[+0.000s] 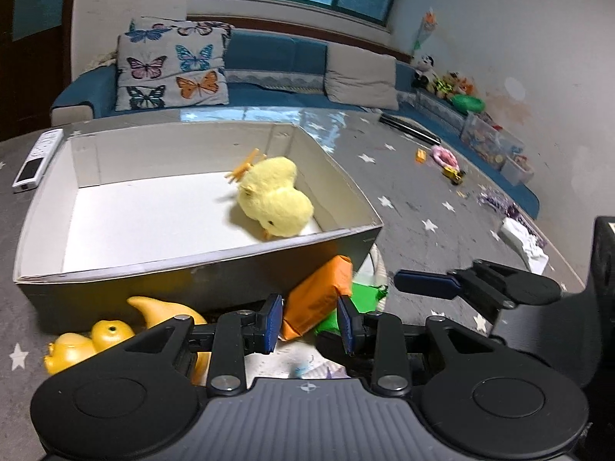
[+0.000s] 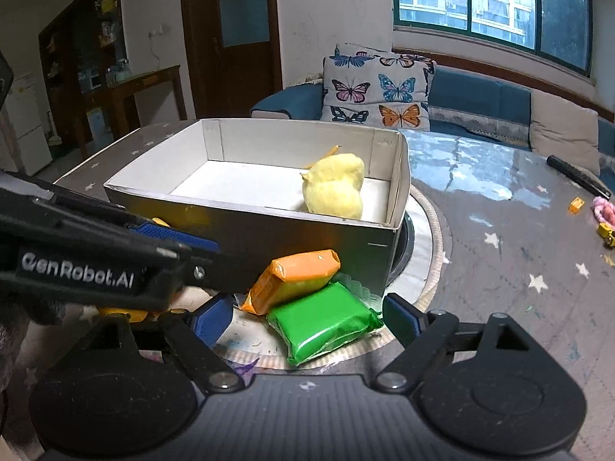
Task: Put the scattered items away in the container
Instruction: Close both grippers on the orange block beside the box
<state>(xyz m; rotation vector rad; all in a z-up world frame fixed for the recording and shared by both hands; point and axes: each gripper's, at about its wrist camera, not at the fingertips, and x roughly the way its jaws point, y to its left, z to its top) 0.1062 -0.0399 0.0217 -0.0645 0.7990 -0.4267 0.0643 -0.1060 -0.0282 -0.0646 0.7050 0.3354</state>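
Approaching packs beside box: left gripper unclenched astride orange pack, right gripper wide, empty, around green pack. Seat pads square before squeezing; packs overlap, lift orange first.

The grey star-patterned surface carries an open cardboard box. Just in front of the box lie an orange packet leaning on a green packet, both on a round white mat, and a yellow rubber duck. A white remote lies beside the box; small toys lie well apart.
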